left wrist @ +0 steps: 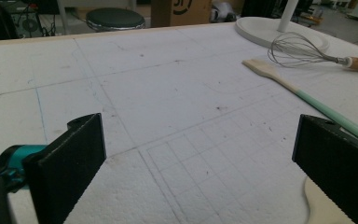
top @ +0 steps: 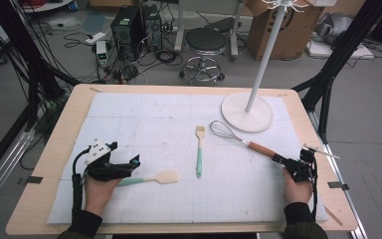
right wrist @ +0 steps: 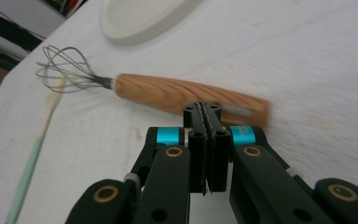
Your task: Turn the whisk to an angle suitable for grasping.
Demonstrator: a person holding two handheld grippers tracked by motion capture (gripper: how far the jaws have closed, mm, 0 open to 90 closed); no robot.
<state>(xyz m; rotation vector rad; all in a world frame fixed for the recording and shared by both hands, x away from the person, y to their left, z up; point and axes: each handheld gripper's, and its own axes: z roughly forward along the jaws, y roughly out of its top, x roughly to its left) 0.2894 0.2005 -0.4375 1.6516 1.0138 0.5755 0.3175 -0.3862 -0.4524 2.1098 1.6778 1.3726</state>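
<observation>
Just beyond the clenched, empty right gripper [right wrist: 207, 112] lies the whisk [right wrist: 168, 91].

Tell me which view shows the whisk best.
The right gripper view: the whisk lies close, whole, wires and wooden handle plain. The high view shows it small; the left gripper view cuts its handle at the edge.

on the table's mat [top: 144, 114], a whisk [top: 238, 139] lies just before the coat stand's base [top: 247, 112], a pastry brush [top: 199, 151] to its left, a spatula [top: 151, 178] nearer the left front.
</observation>
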